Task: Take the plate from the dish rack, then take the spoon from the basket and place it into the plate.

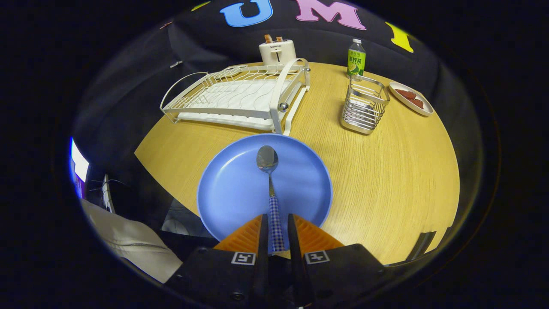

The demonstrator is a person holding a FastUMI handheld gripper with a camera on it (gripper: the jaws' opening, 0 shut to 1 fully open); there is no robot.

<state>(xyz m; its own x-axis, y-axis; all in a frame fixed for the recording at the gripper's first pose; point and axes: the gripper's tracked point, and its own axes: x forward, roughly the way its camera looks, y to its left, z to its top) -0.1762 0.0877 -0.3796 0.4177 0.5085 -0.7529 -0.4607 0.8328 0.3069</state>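
Gripping the spoon by its handle, I held the gripper over the blue plate at lower centre; release judged next: spread fingers, lay spoon flat

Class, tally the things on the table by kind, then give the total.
Plates: 2, blue plate, white plate
Spoon: 1, handle between the hand-held gripper fingers
Dish rack: 1
Basket: 1
Toaster: 1
Bottle: 1
Total: 7

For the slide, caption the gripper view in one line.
Gripper shut on the spoon handle, bowl over the blue plate; dish rack and basket beyond.
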